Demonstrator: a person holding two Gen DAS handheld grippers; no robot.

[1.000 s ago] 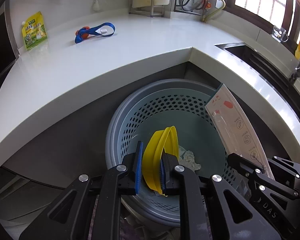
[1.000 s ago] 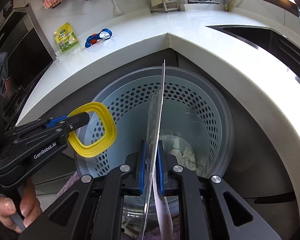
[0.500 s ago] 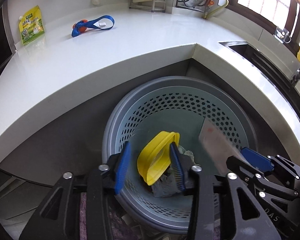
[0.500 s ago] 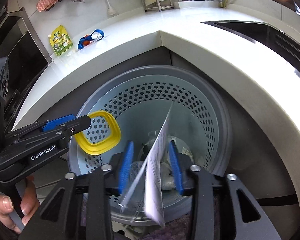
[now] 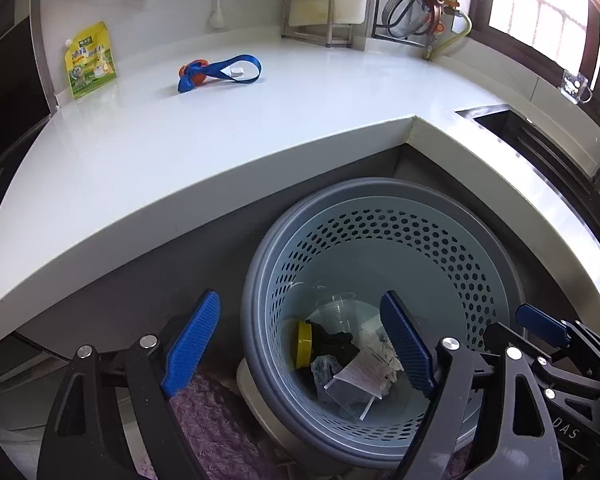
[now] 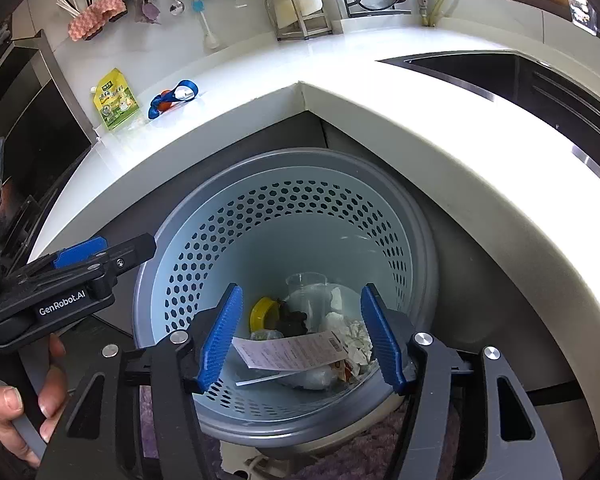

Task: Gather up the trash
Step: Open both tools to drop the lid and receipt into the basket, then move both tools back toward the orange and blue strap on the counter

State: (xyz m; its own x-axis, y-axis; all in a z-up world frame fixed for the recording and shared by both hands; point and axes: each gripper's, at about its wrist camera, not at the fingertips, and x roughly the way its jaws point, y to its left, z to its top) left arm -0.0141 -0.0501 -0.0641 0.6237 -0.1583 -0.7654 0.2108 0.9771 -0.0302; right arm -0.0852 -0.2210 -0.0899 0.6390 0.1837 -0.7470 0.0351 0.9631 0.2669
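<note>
A perforated grey-blue trash basket (image 5: pixel 496 256) (image 6: pixel 416 216) stands on the floor under the counter corner. At its bottom lie a yellow ring (image 5: pixel 303 343) (image 6: pixel 262 312), a flat printed packet (image 5: pixel 366 370) (image 6: pixel 296 350), a clear cup (image 5: pixel 340 310) (image 6: pixel 308 292) and crumpled paper (image 6: pixel 350 330). My left gripper (image 5: pixel 300 340) hangs over the basket's left rim, jaws opening, nothing between its blue pads. My right gripper (image 6: pixel 300 338) hangs above the basket, jaws opening and empty, the packet far below them. The left gripper (image 6: pixel 100 252) also shows at the left of the right wrist view.
The white L-shaped counter (image 5: pixel 220 136) holds a yellow-green pouch (image 5: pixel 89 65) (image 6: pixel 114 100) and a blue strap with an orange piece (image 5: pixel 220 72) (image 6: pixel 172 98). A sink (image 6: pixel 500 76) is at the right. A purple rug (image 5: pixel 212 420) lies under the basket. A hand (image 6: pixel 16 404) grips the left handle.
Both grippers opened. The yellow ring fell from the left one and the flat packet from the right one; both now lie at the bottom of the basket.
</note>
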